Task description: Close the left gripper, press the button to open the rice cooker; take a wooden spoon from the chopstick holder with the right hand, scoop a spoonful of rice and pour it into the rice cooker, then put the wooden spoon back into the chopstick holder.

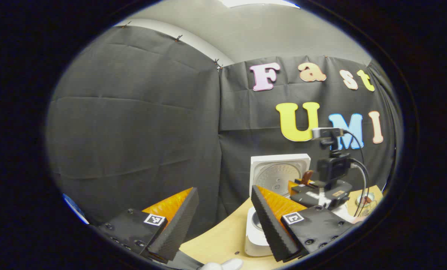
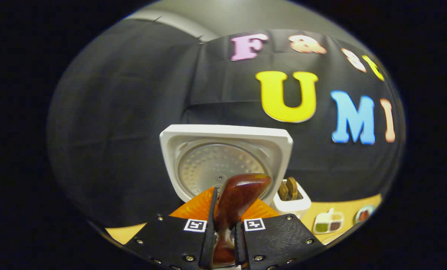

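The white rice cooker stands on the table with its lid [image 2: 223, 165] raised upright, the round inner plate facing me; the lid [image 1: 279, 170] and body [image 1: 254, 236] are also in the left gripper view. My right gripper [image 2: 225, 227] is shut on the handle of a dark wooden spoon [image 2: 240, 197], whose bowl points up in front of the lid. The white chopstick holder [image 2: 291, 204], with wooden utensils in it, sits just right of the cooker. My left gripper [image 1: 223, 225] is open and holds nothing, near the table's left edge. Beyond it the right gripper [image 1: 320, 191] hovers over the cooker with the spoon [image 1: 307, 176].
The wooden table [image 1: 219, 236] curves away at its left edge. A small divided dish [image 2: 328, 223] and a round dish [image 2: 364, 214] lie right of the holder. Something white [image 1: 223, 264] shows at the bottom edge. Black cloth walls close the back and left.
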